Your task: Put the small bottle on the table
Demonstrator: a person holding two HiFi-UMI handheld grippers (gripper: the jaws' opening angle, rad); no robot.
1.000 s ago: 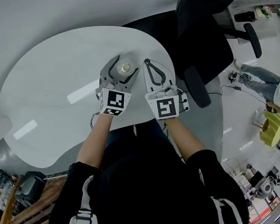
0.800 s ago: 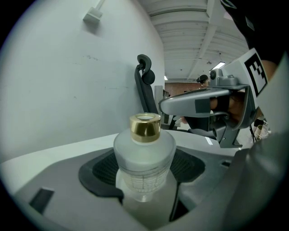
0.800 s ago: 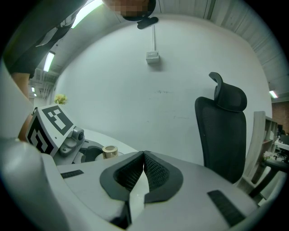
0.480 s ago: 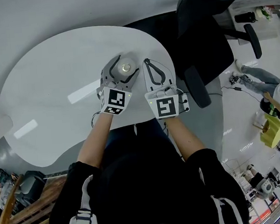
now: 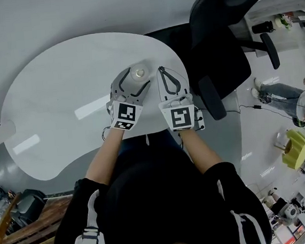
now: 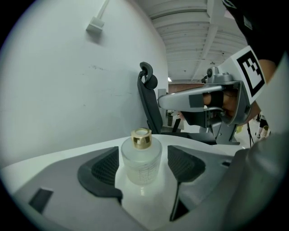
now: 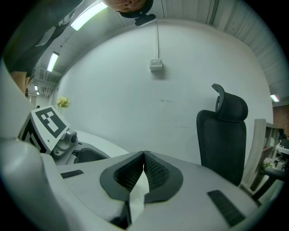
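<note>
small bottle [image 6: 141,158] upright near the table [image 5: 59,101] edge between spread jaws of left gripper [image 5: 135,78]; right gripper [image 7: 144,159] pressed together

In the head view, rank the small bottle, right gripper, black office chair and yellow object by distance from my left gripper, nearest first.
1. small bottle, between the open jaws of the left gripper
2. right gripper, just right of it, shut
3. black office chair, past the table edge, right
4. yellow object, far right on the floor
</note>
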